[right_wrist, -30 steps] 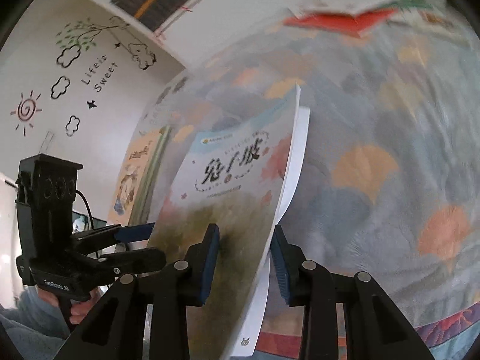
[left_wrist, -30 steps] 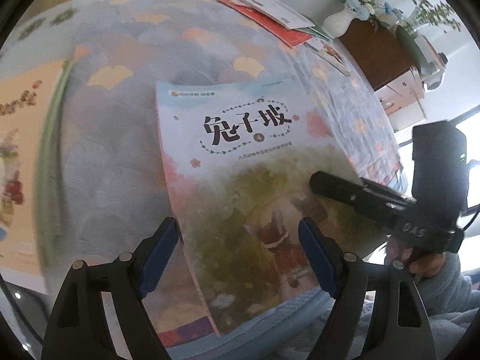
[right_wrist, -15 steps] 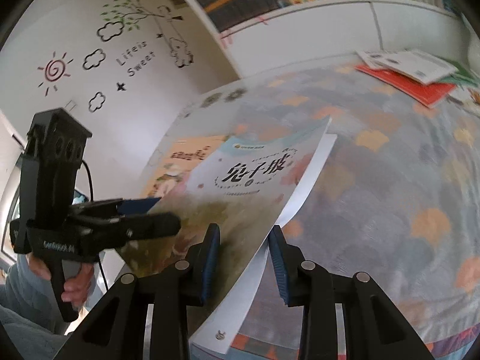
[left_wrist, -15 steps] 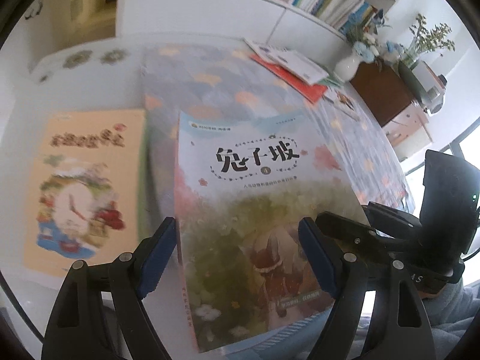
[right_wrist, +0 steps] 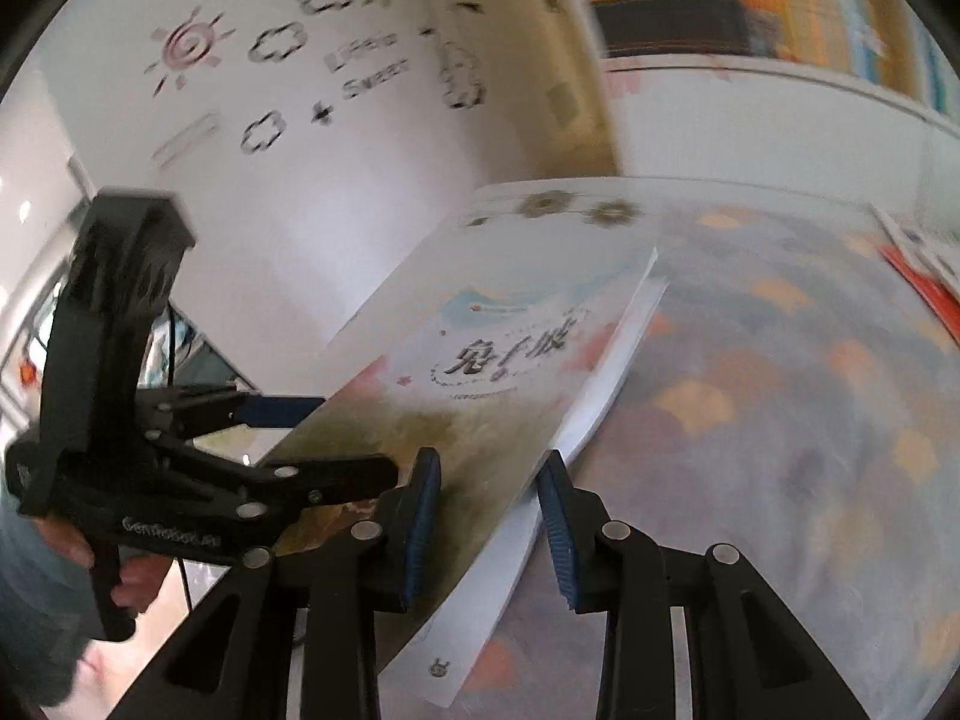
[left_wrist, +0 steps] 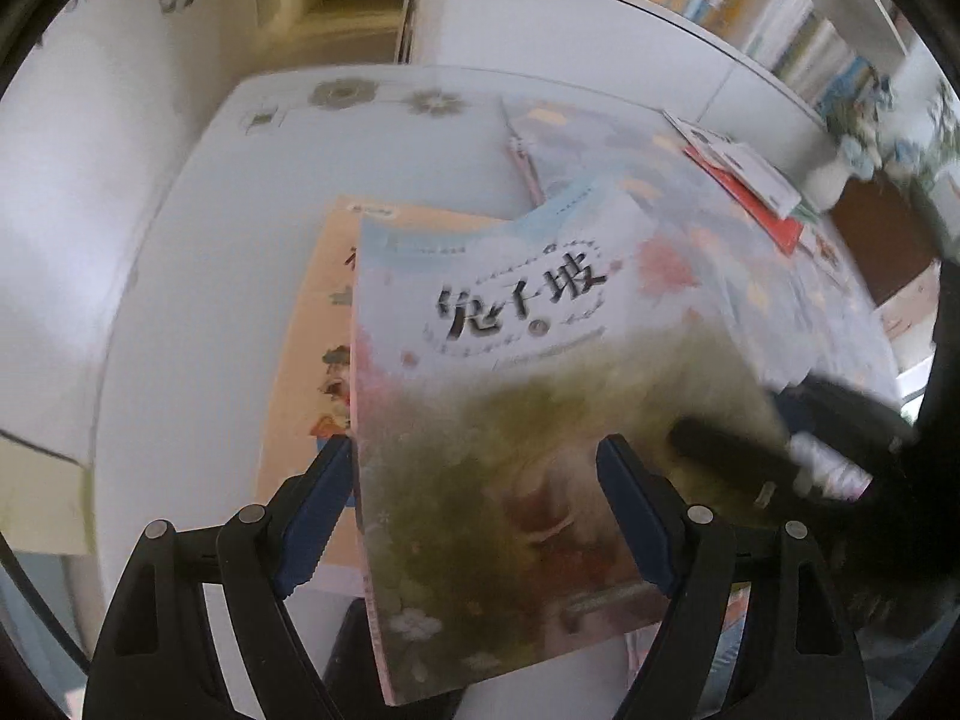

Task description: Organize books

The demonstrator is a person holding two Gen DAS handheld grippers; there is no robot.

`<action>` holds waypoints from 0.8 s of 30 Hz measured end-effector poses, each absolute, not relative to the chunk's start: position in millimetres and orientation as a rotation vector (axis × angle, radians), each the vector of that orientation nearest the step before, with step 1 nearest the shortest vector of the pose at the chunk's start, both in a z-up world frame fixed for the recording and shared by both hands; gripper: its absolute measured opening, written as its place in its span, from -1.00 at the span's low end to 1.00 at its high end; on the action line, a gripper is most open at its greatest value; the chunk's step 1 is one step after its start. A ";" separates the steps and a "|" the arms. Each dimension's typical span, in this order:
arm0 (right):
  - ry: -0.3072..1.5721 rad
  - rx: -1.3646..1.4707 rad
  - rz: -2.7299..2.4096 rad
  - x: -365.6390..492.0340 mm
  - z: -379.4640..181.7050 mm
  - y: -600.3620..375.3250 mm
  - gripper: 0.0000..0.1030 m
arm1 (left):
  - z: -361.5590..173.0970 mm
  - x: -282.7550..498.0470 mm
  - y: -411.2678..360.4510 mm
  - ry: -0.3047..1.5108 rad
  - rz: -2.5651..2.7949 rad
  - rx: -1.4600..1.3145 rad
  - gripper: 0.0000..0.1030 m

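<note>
A thin book [left_wrist: 510,390] with a pale blue and green cover and black title characters is held tilted in the air. My right gripper [right_wrist: 489,459] is shut on its lower right edge, and the loose pages sag a little below the cover [right_wrist: 480,372]. In the left wrist view the right gripper [left_wrist: 738,414] has one finger on top of the cover. My left gripper [left_wrist: 474,444] stands open over the cover, its left pad at the spine edge. An orange-covered book [left_wrist: 312,360] lies flat on the white table [left_wrist: 198,300], partly hidden under the held book.
A patterned cloth [right_wrist: 780,420] covers the right part of the table. Red and white books [left_wrist: 750,186] lie at its far right, next to a white vase [left_wrist: 831,180]. A bookshelf [left_wrist: 780,18] runs along the back wall. A person's hand [right_wrist: 129,588] holds the left gripper's handle.
Both grippers have carried the book to the left, from over the patterned cloth to above the orange book on the white table. The right gripper has rolled, so the book lies flatter.
</note>
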State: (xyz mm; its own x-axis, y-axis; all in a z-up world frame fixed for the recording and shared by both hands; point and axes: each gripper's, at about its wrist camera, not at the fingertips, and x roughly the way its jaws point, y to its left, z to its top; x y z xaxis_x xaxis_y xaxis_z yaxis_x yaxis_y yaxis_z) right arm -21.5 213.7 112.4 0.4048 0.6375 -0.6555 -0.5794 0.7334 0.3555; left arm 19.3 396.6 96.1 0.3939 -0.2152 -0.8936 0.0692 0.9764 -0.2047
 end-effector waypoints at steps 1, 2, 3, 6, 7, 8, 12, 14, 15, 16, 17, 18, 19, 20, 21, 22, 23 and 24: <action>0.870 0.081 0.786 -21.6 109.5 226.5 -0.39 | 90.6 24.7 404.9 1.173 -0.159 -0.161 0.52; 0.866 0.076 0.786 -22.5 107.3 235.5 -0.40 | 85.9 28.2 409.8 1.183 -0.143 -0.163 0.52; 0.862 0.060 0.779 -23.4 104.9 243.3 -0.40 | 79.2 32.6 415.8 1.198 -0.125 -0.157 0.52; 0.924 0.050 0.779 -20.4 87.0 261.2 -0.42 | 67.7 34.5 421.2 1.231 -0.098 -0.133 0.52; 0.948 0.065 0.779 -18.7 81.4 260.9 -0.42 | 65.0 34.3 422.6 1.233 -0.092 -0.116 0.52; 0.969 0.074 0.771 -17.7 75.3 260.8 -0.42 | 62.8 34.1 423.1 1.232 -0.086 -0.096 0.52; 1.007 0.078 0.728 -12.2 61.6 260.1 -0.42 | 60.0 36.8 429.1 1.236 -0.069 -0.123 0.52; 1.027 0.097 0.708 -7.9 58.5 261.3 -0.42 | 59.5 40.4 435.5 1.242 -0.061 -0.153 0.52; 1.045 0.119 0.697 -5.0 54.6 260.7 -0.42 | 59.3 44.3 437.1 1.246 -0.052 -0.158 0.52; 1.057 0.132 0.695 -3.1 53.5 259.6 -0.42 | 58.8 46.6 439.3 1.245 -0.048 -0.154 0.52; 1.067 0.142 0.695 -1.5 51.9 259.2 -0.42 | 59.6 50.5 438.4 1.242 -0.044 -0.139 0.52; 1.076 0.145 0.696 -0.8 50.4 260.0 -0.42 | 60.1 54.1 436.8 1.241 -0.044 -0.122 0.52; 1.082 0.140 0.695 -0.5 48.8 261.0 -0.42 | 60.8 56.6 435.7 1.243 -0.043 -0.109 0.52; 1.084 0.131 0.691 -1.1 48.8 261.8 -0.42 | 61.4 60.2 432.7 1.245 -0.033 -0.082 0.52; 1.083 0.115 0.689 -1.0 48.3 262.8 -0.41 | 63.3 62.2 429.6 1.245 -0.034 -0.063 0.54; 1.083 0.100 0.692 -0.9 49.6 264.5 -0.32 | 64.4 64.5 427.7 1.244 -0.040 -0.049 0.56; 1.086 0.076 0.691 -2.3 51.0 265.8 -0.01 | 65.4 66.9 424.6 1.246 -0.041 -0.027 0.56; 1.078 0.045 0.686 -5.2 54.3 266.3 0.22 | 65.4 69.5 423.2 1.249 -0.031 -0.003 0.56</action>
State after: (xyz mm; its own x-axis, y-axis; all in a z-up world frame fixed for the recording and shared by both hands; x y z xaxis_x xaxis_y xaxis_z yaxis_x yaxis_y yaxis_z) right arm -5.2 266.3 54.3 0.2885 0.5352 -0.7939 -0.4926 0.7940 0.3562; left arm 69.5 423.2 65.4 0.3163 -0.0252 -0.9483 0.0217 0.9996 -0.0193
